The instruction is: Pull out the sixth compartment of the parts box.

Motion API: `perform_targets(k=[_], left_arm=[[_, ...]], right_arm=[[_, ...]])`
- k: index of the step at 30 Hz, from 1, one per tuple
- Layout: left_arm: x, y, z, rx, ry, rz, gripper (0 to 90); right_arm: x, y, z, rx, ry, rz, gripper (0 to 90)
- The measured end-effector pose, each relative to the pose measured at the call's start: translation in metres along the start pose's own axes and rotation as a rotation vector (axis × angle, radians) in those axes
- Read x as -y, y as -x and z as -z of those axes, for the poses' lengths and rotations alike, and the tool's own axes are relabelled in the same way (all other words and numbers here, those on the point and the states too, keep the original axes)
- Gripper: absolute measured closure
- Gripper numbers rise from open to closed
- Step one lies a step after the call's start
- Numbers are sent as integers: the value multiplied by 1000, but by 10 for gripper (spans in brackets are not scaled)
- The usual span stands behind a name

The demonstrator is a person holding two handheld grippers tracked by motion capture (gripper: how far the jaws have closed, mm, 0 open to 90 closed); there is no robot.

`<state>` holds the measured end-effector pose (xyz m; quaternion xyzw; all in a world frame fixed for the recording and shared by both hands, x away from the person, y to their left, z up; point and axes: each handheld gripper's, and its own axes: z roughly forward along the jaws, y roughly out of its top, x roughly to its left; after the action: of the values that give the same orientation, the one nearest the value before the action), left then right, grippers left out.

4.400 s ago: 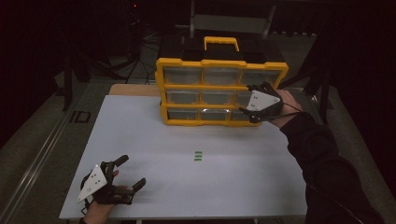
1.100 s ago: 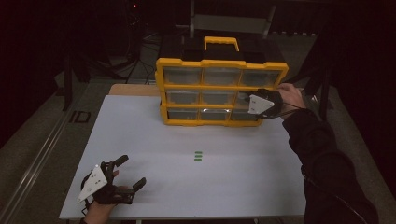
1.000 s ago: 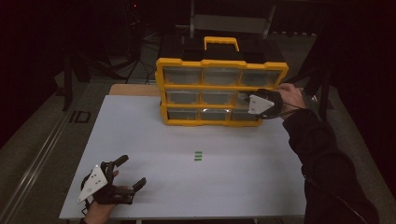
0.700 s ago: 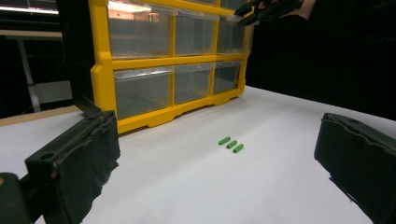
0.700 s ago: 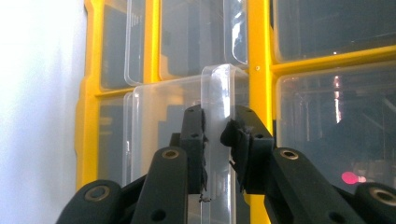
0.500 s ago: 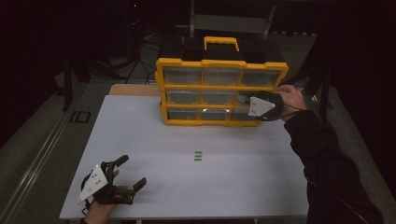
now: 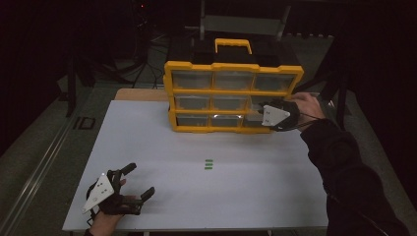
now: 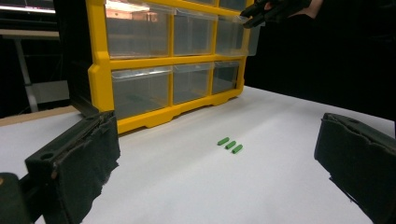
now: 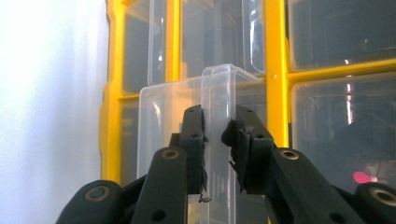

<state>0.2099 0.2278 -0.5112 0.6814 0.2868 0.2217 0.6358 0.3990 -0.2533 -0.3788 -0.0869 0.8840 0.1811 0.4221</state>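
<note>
The right gripper (image 9: 215, 140) pinched the clear drawer's (image 9: 219, 93) pull tab, drawer partly out of the yellow organizer (image 7: 233, 66) (middle row, right end). Three green pieces (image 7: 209, 164) lay mid-table, well clear, and the left gripper (image 7: 135, 184) sat spread wide near the table's (image 7: 147, 137) front edge.

Right gripper (image 7: 263, 114) at the yellow organizer's (image 7: 233, 96) middle-right drawer (image 7: 255, 103).

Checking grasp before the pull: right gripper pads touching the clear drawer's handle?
Touching. In the right gripper view both pads of the right gripper press the clear drawer's front tab from either side, no gap visible.
</note>
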Motion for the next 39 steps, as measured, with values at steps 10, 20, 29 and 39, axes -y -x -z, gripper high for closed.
perform_targets(k=[10,20,29,39], left_arm=[[0,0,-1,2,1,-1,0],[0,0,-1,4,2,1,0],[-1,0,-1,5,4,0,0],[-1,0,-1,5,2,0,0]], right_arm=[[-3,-5,9,-13,1,-4,753],[-6,-9,14,-20,3,-7,753],[-8,-14,20,-19,10,-18,752],[-10,-17,27,-35,13,-13,752]])
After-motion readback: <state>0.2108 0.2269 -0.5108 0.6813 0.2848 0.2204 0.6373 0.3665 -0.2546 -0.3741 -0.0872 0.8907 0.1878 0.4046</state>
